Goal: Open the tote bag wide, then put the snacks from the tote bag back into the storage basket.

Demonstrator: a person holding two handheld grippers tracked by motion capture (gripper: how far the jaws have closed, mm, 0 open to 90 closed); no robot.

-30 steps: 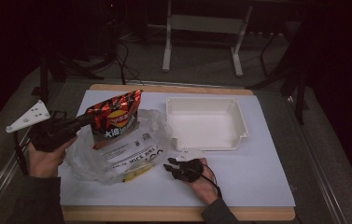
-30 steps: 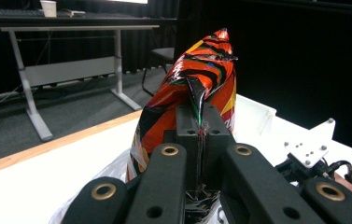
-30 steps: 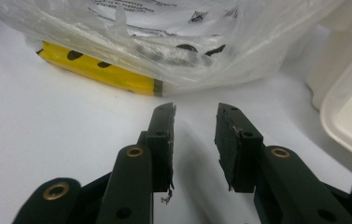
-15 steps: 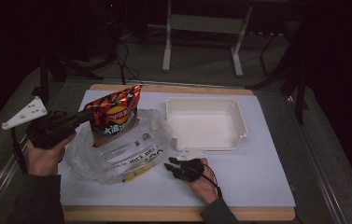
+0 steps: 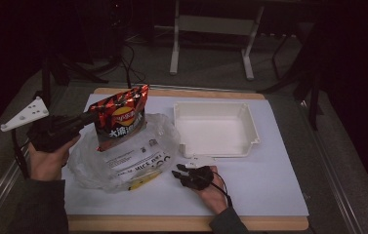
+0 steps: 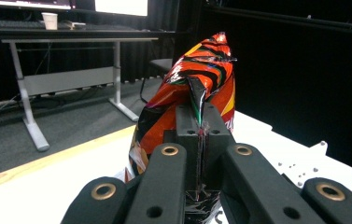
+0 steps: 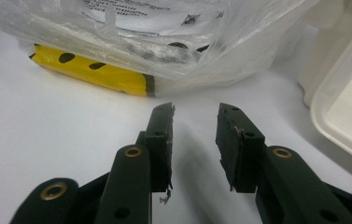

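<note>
Left gripper (image 5: 90, 118) is clamping tight on the chip bag's (image 5: 121, 117) edge, holding it upright above the clear plastic bag (image 5: 123, 161) at left. Right gripper (image 7: 194, 135) is resting part-open, holding nothing, near the bag's near-right edge. Judging: chips are being pulled out; next, carrying them right to the white tray (image 5: 216, 127).

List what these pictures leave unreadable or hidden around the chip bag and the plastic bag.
- Chip bag: left gripper covers its lower seam in the left gripper view.
- Plastic bag: print too small in the high view.
- Yellow pack: far end under the plastic in the right gripper view.
- Tray: cut by the frame edge there.
</note>
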